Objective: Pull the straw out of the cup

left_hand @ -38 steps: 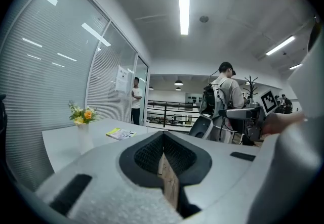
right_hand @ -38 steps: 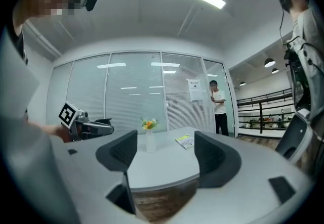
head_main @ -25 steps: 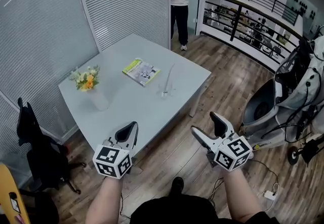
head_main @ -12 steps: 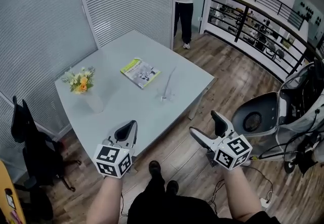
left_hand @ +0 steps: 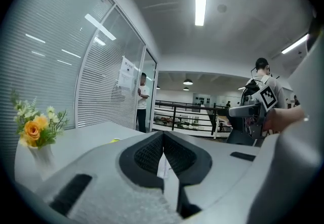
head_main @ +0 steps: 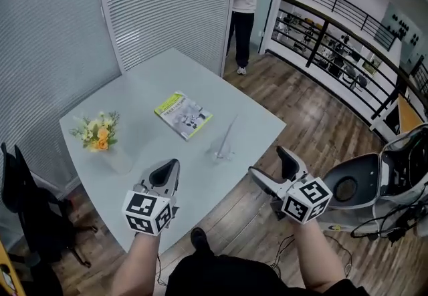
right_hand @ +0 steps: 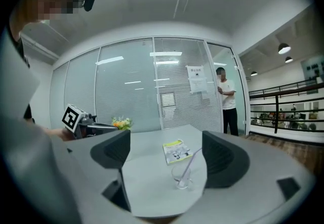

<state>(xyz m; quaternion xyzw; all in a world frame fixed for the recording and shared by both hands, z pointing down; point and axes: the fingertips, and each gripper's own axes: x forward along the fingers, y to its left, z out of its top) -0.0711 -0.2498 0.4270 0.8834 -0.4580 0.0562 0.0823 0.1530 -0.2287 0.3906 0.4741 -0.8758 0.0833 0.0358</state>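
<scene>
Your right claw (head_main: 267,161) hangs just off the table's (head_main: 144,91) near right edge. Its jaws are wide apart, having just opened up a bit more, and there's nothing between the pads. The cup (head_main: 222,151) sits on the table close to that same edge, ahead of the claw and a little to its left, not touching it. In the right gripper view it lines up right in the gap, just farther out. The straw (head_main: 229,131) stands in the clear cup, leaning up toward the far right. Your left claw (head_main: 171,166) is over the near edge, jaws closed tip to tip on nothing. The vase (head_main: 115,158) near the left corner holds yellow and white flowers (head_main: 93,134). A booklet (head_main: 182,114) lies mid-table beyond the cup.
</scene>
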